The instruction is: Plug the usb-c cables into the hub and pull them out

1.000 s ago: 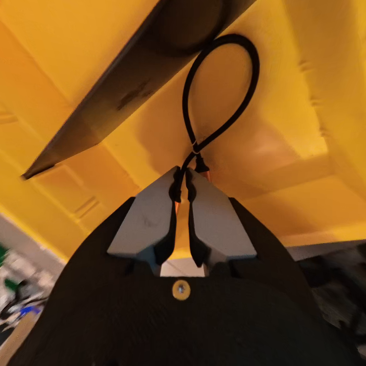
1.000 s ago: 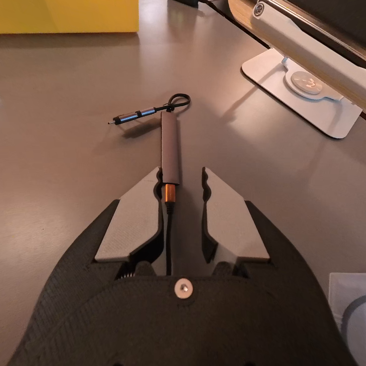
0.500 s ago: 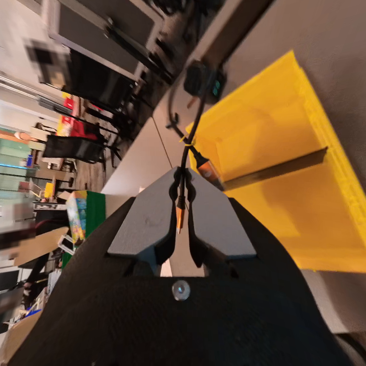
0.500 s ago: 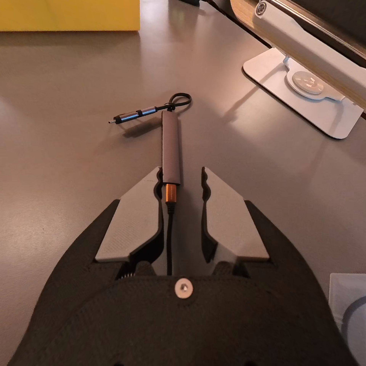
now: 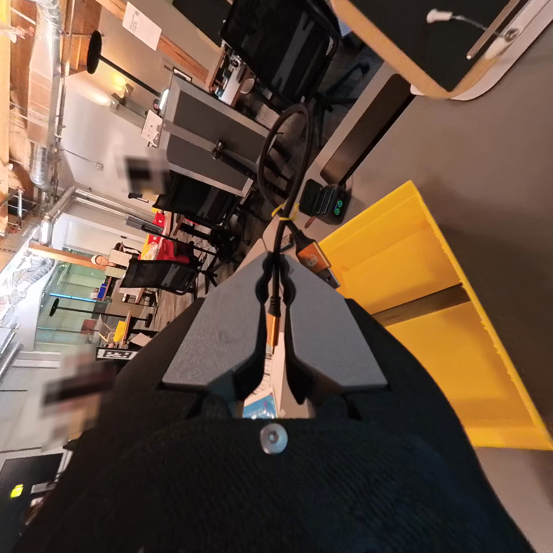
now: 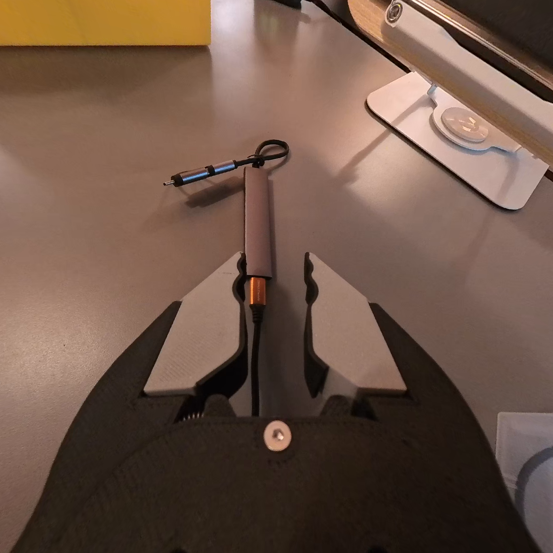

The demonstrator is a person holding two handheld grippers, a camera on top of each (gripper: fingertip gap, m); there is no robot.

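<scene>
In the right wrist view a slim grey hub (image 6: 257, 221) lies on the grey table, pointing away from me. An orange USB-C plug (image 6: 257, 294) sits at its near end, and its black cable runs back between my fingers. The hub's own short lead with a grey connector (image 6: 200, 176) lies to its left. My right gripper (image 6: 272, 257) is open and straddles the hub's near end, with the left finger close beside it. My left gripper (image 5: 276, 260) is shut on a second black cable (image 5: 284, 155), lifted in the air. Its orange plug (image 5: 273, 326) lies between the fingers and its other orange connector (image 5: 312, 260) hangs just beyond the tips.
A yellow bin (image 5: 419, 269) lies on the table beyond the left gripper and shows at the far left of the right wrist view (image 6: 104, 24). A white monitor stand (image 6: 449, 140) is at the right, and a small black charger (image 5: 326, 203) stands near the bin. A white object (image 6: 523, 449) lies at the near right. My hands' fingertips stand some 45 cm from each other.
My left gripper has lifted the looped cable out of the yellow bin and swung away, so the view now looks across the room. The right gripper and hub have not moved.
</scene>
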